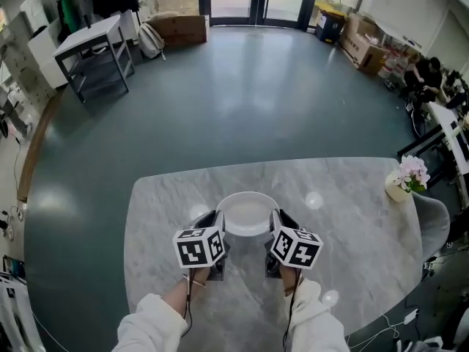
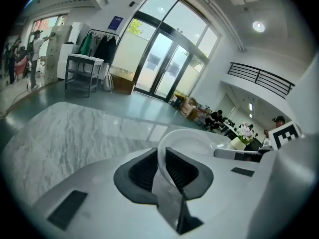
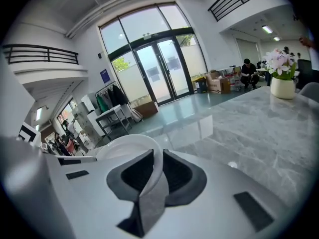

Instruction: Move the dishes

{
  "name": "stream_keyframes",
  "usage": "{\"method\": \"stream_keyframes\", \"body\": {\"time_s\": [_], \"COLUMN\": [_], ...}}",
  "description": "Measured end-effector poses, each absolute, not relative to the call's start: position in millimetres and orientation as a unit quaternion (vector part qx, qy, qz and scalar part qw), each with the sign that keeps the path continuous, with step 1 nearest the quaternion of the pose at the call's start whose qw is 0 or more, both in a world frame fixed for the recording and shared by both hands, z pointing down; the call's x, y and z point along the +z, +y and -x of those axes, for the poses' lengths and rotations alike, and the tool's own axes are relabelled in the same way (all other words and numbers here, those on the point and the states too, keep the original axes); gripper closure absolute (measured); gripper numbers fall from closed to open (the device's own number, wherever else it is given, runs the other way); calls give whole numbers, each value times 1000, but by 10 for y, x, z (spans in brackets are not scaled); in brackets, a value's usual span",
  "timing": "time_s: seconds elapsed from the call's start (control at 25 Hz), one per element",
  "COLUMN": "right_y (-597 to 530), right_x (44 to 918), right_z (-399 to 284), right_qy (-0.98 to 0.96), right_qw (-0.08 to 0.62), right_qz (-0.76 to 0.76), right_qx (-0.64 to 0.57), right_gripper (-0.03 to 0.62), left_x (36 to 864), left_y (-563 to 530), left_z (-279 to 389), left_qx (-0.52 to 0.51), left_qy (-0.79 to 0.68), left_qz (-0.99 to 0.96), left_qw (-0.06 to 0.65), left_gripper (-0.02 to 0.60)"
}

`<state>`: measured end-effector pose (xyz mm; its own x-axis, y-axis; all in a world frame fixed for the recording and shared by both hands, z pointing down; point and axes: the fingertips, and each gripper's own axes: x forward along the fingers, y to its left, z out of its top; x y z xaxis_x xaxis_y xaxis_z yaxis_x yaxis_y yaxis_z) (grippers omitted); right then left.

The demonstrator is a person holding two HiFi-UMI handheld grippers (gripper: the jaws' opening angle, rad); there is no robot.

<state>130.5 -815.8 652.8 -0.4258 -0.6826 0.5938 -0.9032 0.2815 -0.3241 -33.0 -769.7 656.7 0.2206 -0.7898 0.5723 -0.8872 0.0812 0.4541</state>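
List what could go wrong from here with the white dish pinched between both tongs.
1. The left tongs and the right tongs each grip only the thin rim of the white dish; the smooth rim may slip out.
2. If the two tongs drift apart or tilt unevenly, the dish could twist free and strike the marble table.

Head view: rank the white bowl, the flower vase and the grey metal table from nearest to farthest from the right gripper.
1. white bowl: right gripper is clamped on its right rim.
2. flower vase: at the right edge of the marble table.
3. grey metal table: across the floor, far left.
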Motion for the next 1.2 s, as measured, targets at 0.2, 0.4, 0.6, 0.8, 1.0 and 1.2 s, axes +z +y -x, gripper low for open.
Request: {"method": "stream_keyframes", "body": {"time_s": [0.2, 0.4, 0.6, 0.8, 1.0, 1.2], "right_y": [-8313, -8456, -8544, -8553, -8569, -8593], "right_x": [6664, 6735, 6788, 6861, 6895, 6948], "right_z": [-1285, -1229, -1177, -1165, -1186, -1177], "right_qy": [-778, -774, -774, -770, -765, -762], "right_qw": [186, 212, 224, 224, 230, 235], "right_qz": [-504, -499, -496, -495, -500, -499], "right_qx": [327, 328, 324, 333, 336, 339], "right_gripper": [484, 484, 484, 484, 482, 482], "left_x": [6700, 6826, 6926, 6949, 6969, 6976], "left_y": [-7832, -7925, -8002, -8041, -8070, -8093], "left_z": [337, 365, 393, 409, 393, 389], "left_qx": [79, 100, 132, 149, 155, 159], "left_qy": [-626, -627, -624, -622, -618, -618], "left_qz": [-666, -663, -660, -662, -665, -668], "left_qw": [398, 398, 397, 391, 389, 383], "left_gripper": [541, 540, 537, 535, 535, 531]}}
